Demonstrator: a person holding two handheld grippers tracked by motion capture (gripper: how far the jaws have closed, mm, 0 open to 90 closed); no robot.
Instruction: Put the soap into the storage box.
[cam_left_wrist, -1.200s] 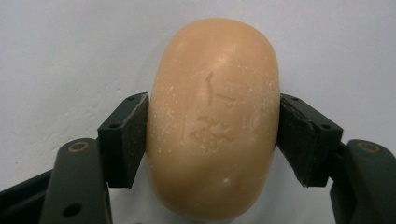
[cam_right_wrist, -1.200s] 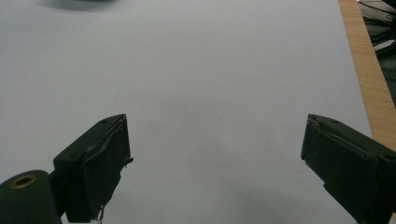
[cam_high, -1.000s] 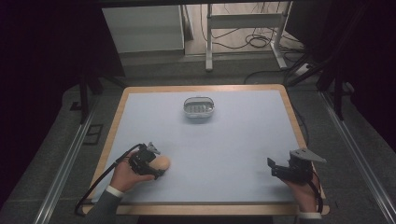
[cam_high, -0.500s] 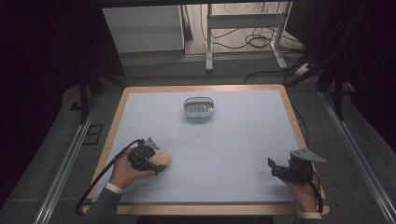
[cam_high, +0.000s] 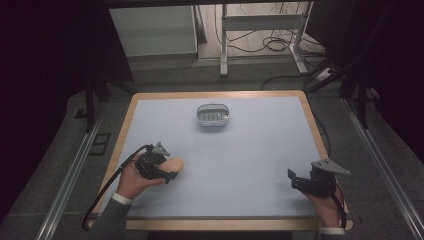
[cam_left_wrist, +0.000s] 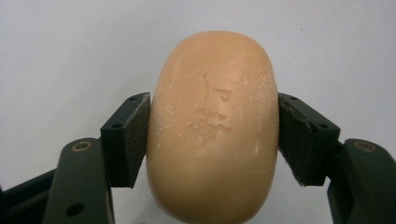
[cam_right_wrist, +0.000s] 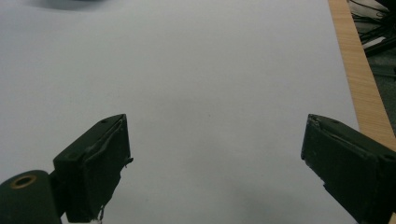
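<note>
Gripping soap (cam_left_wrist: 212, 126), left claw (cam_high: 167, 170); right claw (cam_right_wrist: 212, 158) wide over pale blue wood-edged table (cam_high: 260, 150).

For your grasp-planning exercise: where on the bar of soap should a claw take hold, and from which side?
Grip the soap across its narrow middle, pads on the two long flanks, coming in along its length. The left claw does just this: the flanks are flattest there, while the rounded ends would slip.

Soap (cam_left_wrist: 212, 126): tan oval bar, embossed mark on top face, pale flecks; lies flat at near-left of table, clamped at both sides.
</note>
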